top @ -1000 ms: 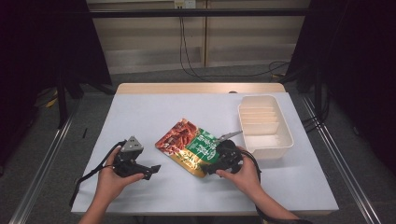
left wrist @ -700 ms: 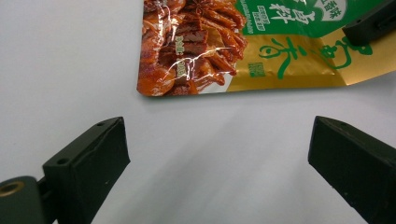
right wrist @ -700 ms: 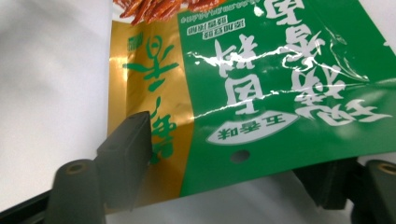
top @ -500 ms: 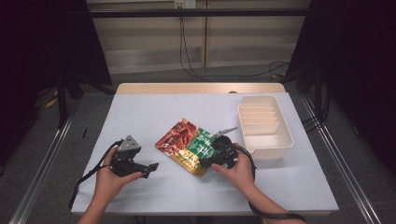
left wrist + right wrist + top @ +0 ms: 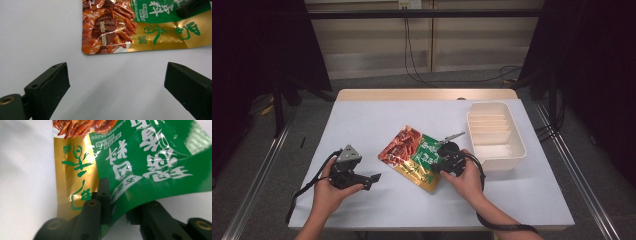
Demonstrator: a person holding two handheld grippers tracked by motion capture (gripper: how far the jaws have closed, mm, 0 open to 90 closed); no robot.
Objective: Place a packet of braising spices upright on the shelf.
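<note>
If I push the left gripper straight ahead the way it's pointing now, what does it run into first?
Most likely the snack packet. The left gripper is open with bare table between its jaws, and the packet's near corner lies just ahead, slightly left of centre. Height above the table is unclear, so it might pass over the packet.

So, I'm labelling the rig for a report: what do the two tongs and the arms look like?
Both tongs are black, each trailing a black cable. The left tongs carry a grey three-cornered plate on top and end in blocky black jaws with small screw holes. The right tongs have a rounded black body; brass-coloured fittings show by the jaw bases. The forearms are bare, no sleeves in view.
</note>
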